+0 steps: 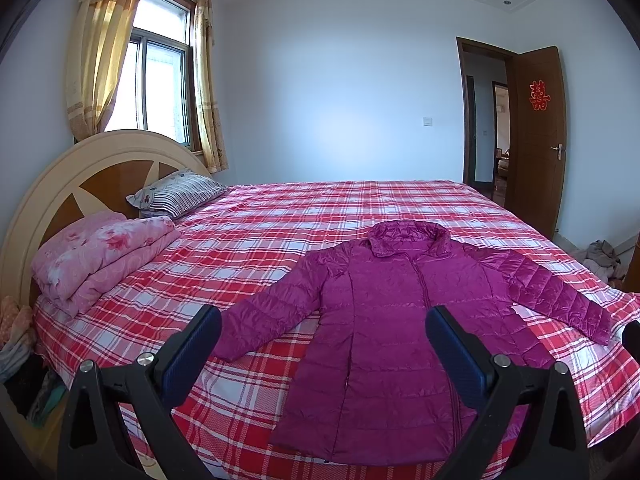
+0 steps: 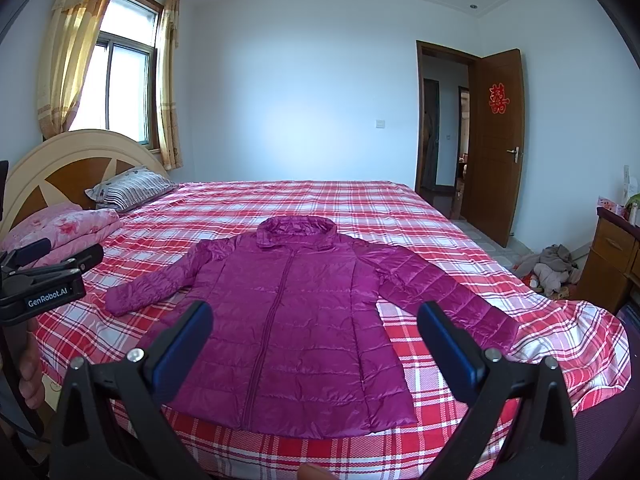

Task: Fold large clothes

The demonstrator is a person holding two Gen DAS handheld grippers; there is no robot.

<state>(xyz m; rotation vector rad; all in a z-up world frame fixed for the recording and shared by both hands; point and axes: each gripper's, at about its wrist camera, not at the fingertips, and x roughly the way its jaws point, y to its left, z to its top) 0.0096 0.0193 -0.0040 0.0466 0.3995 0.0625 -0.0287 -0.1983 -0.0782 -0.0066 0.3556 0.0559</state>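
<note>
A magenta quilted jacket (image 1: 384,332) lies flat and front up on the red plaid bed (image 1: 304,216), zipped, sleeves spread out to both sides, collar toward the far side. It also shows in the right wrist view (image 2: 304,312). My left gripper (image 1: 323,320) is open and empty, held above the near edge of the bed over the jacket's hem. My right gripper (image 2: 315,316) is open and empty, also above the hem. The left gripper's body (image 2: 44,280) shows at the left edge of the right wrist view.
A folded pink quilt (image 1: 100,252) and a striped pillow (image 1: 180,194) lie by the headboard (image 1: 80,168). An open brown door (image 2: 496,140) is at the right. Clothes (image 2: 552,264) lie on the floor beside a wooden cabinet (image 2: 616,256).
</note>
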